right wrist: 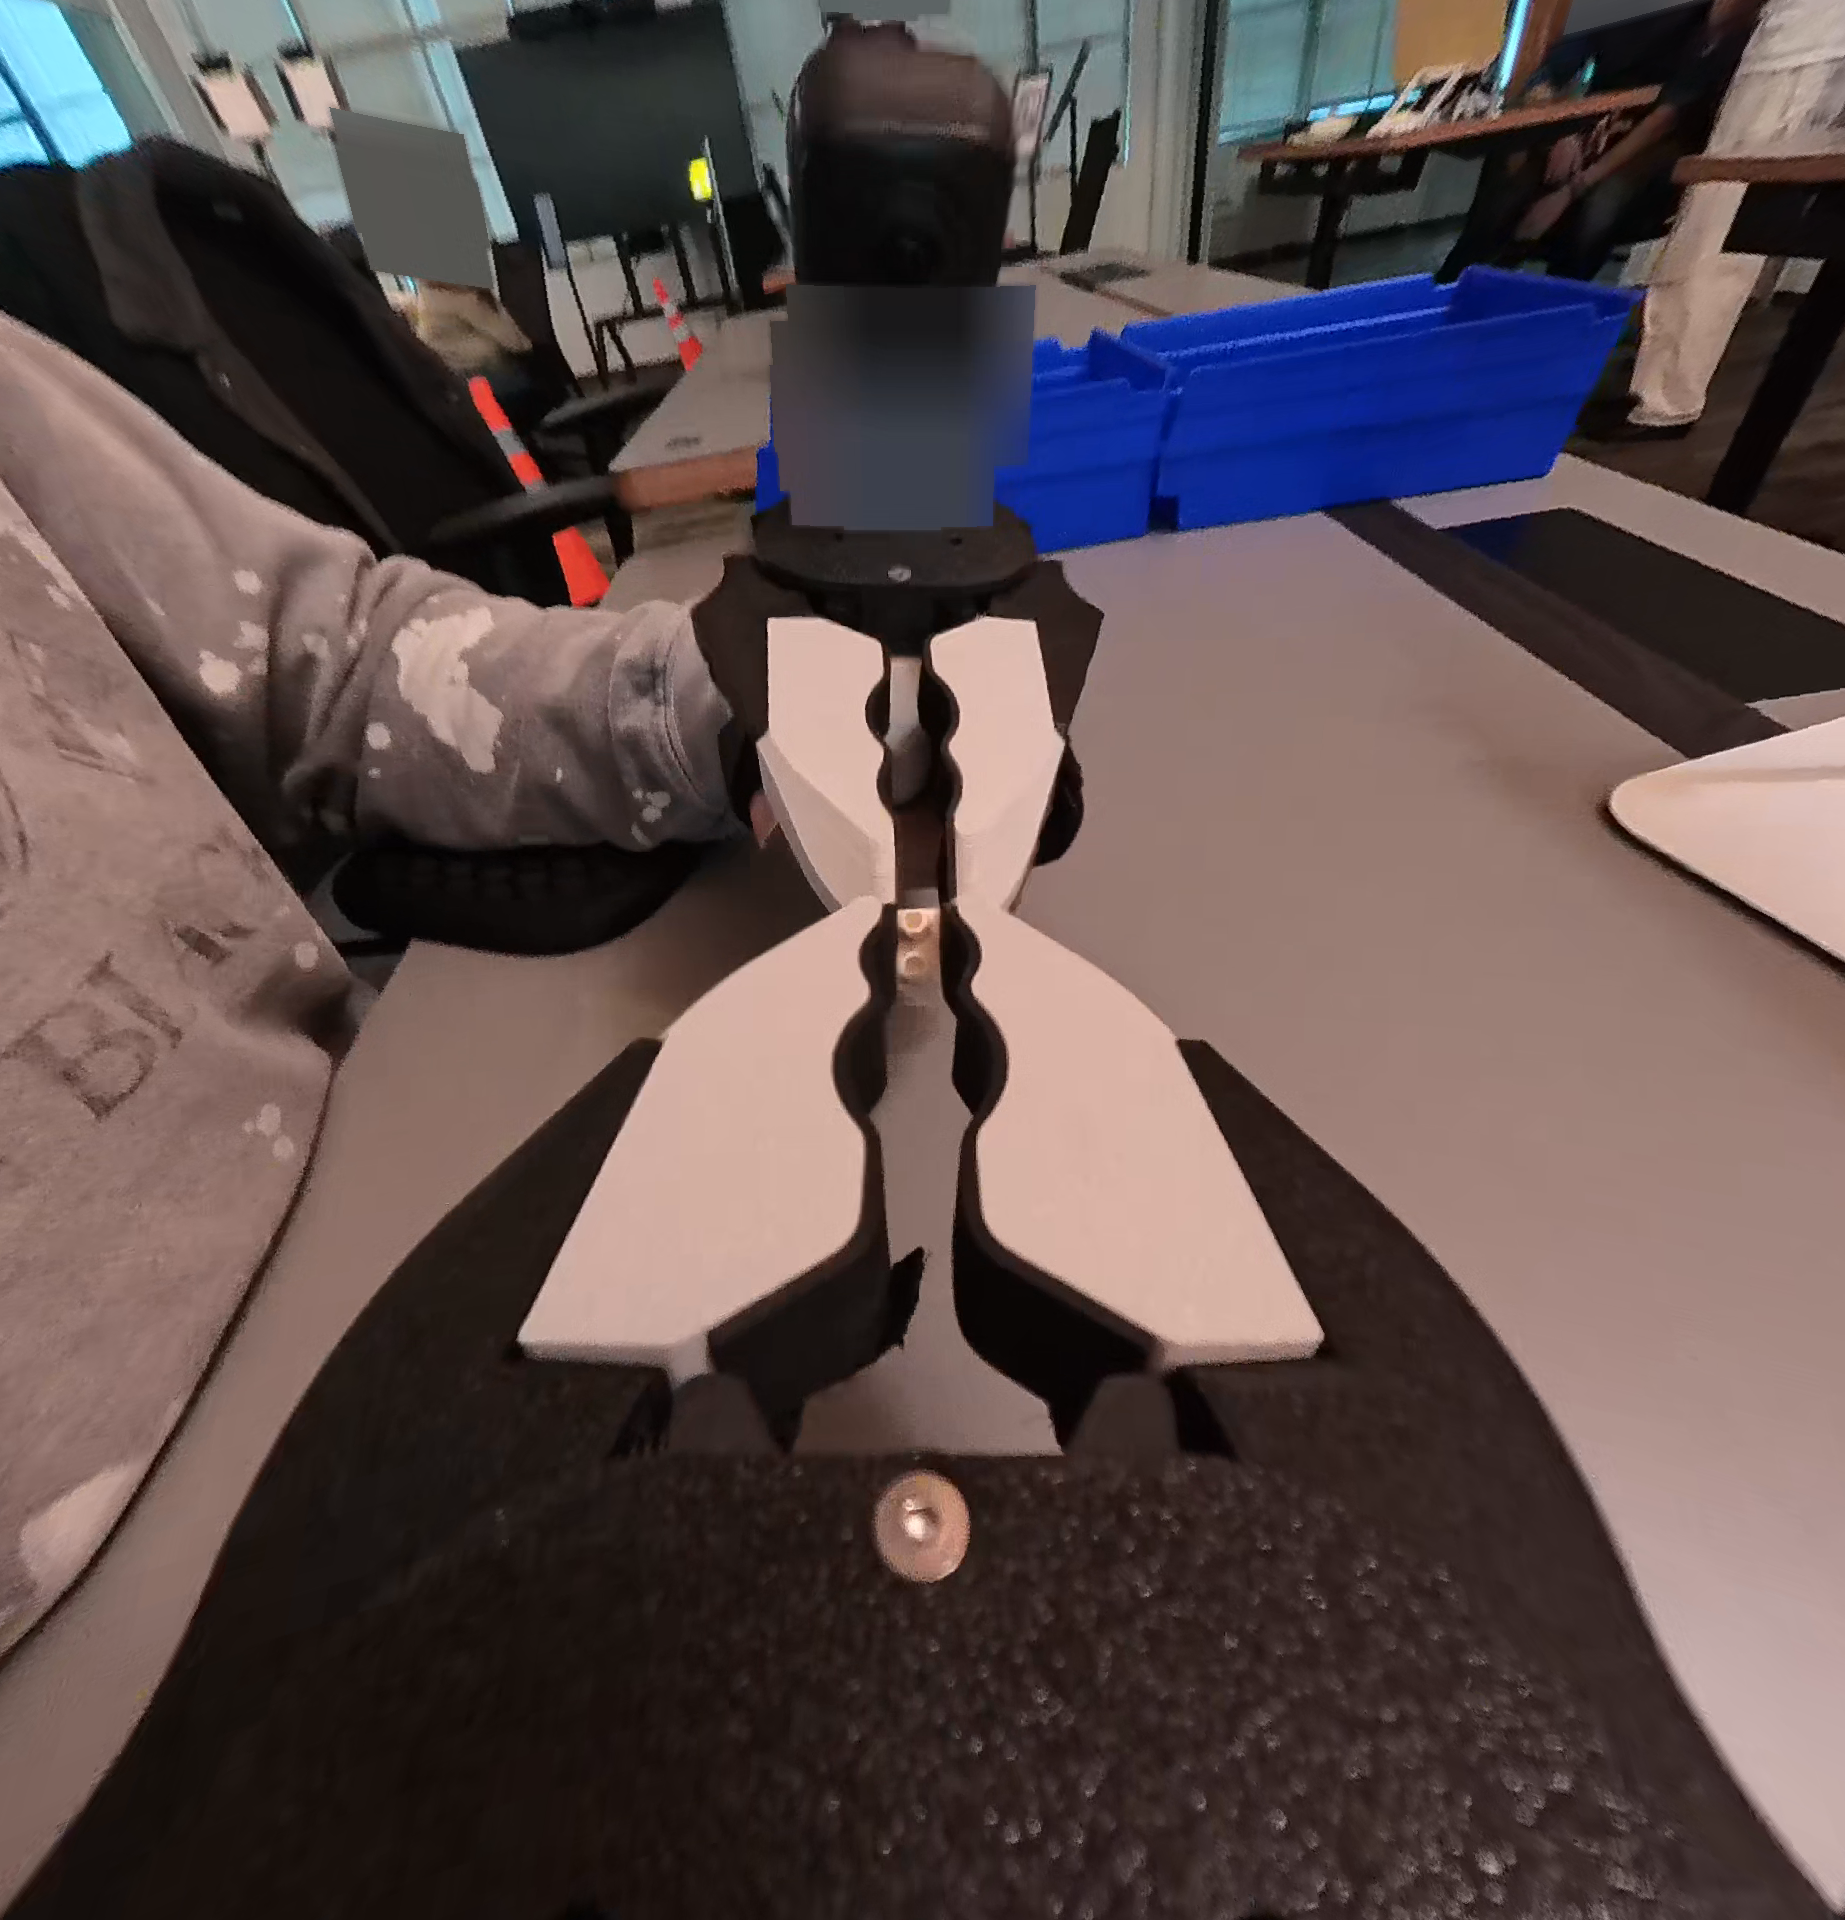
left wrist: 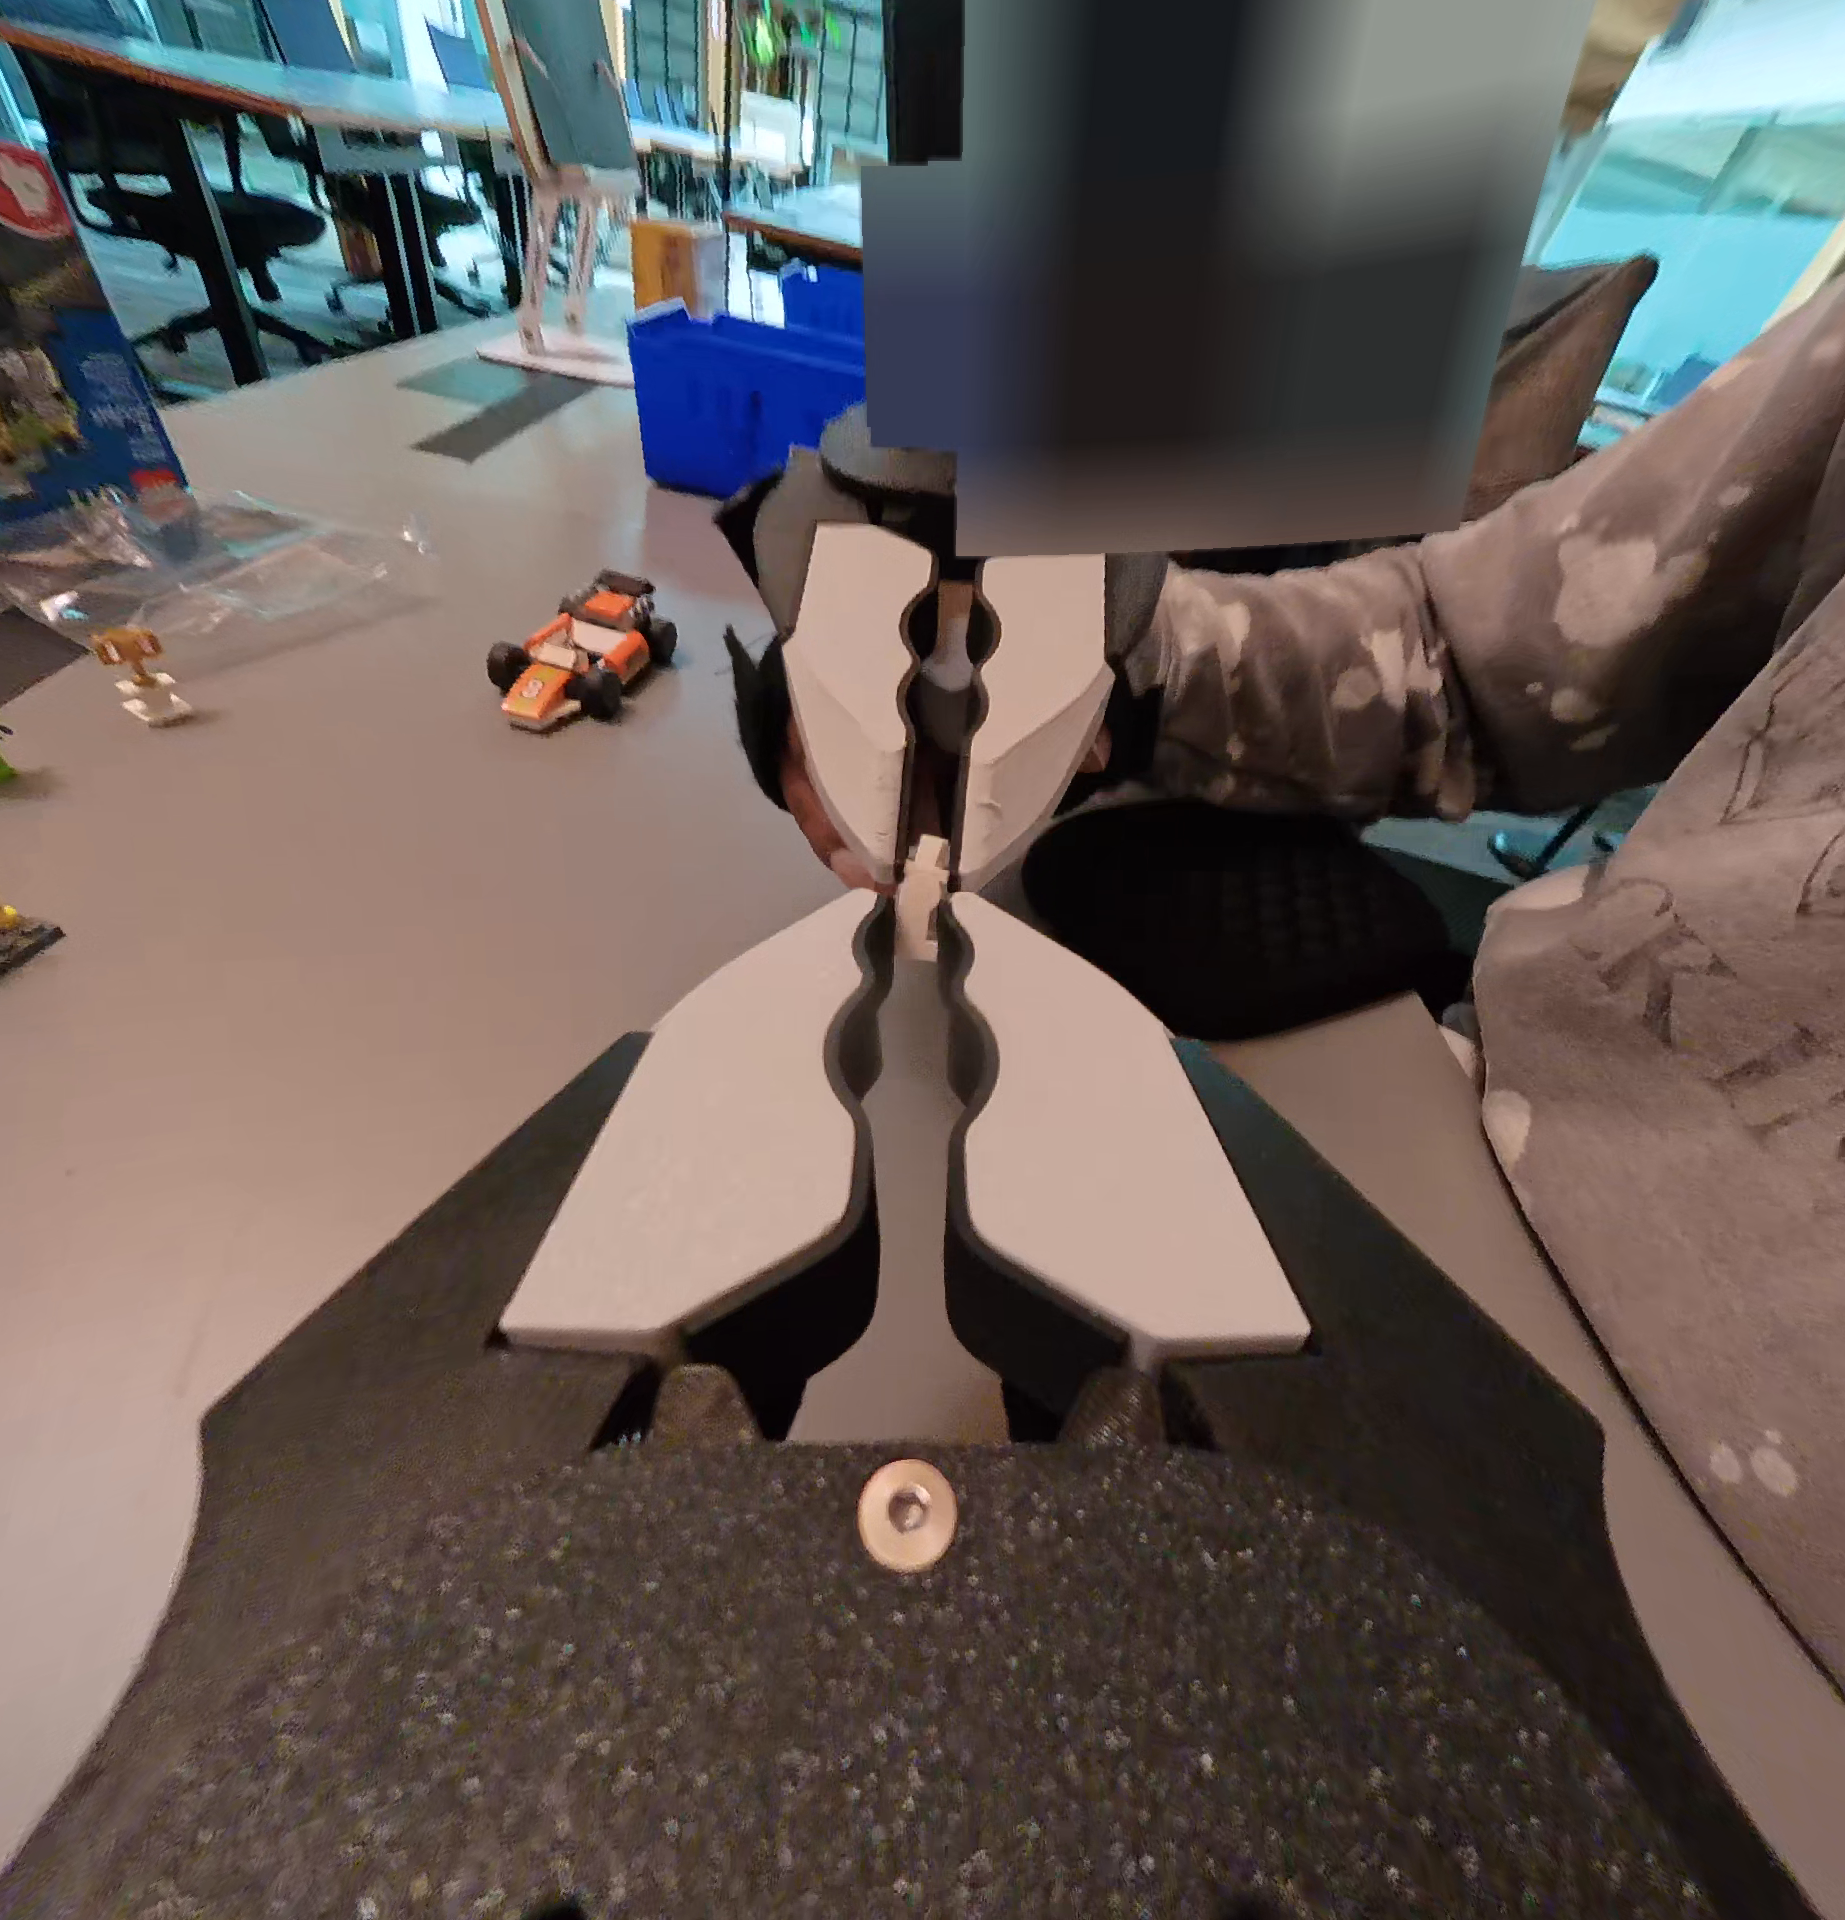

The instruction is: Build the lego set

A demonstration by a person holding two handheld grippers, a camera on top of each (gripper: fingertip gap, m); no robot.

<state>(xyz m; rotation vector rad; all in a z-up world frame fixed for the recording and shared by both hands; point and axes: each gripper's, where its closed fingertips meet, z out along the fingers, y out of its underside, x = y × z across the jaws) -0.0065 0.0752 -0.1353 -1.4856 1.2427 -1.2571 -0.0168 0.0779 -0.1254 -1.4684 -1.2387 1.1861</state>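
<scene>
My left gripper and right gripper meet tip to tip above the grey table. In the left wrist view a small white lego piece is pinched between my left fingertips and reaches into the jaws of the right gripper facing it. In the right wrist view a small white studded piece sits between my right fingertips, with the left gripper shut just beyond it. I cannot tell whether this is one piece or two joined pieces.
An orange lego car, a small trophy figure, a clear plastic bag and the set's box lie at the left. Blue bins stand at the back. A white tray is at the right. A person's grey sleeves flank the grippers. My left and right fingertips are right by each other.
</scene>
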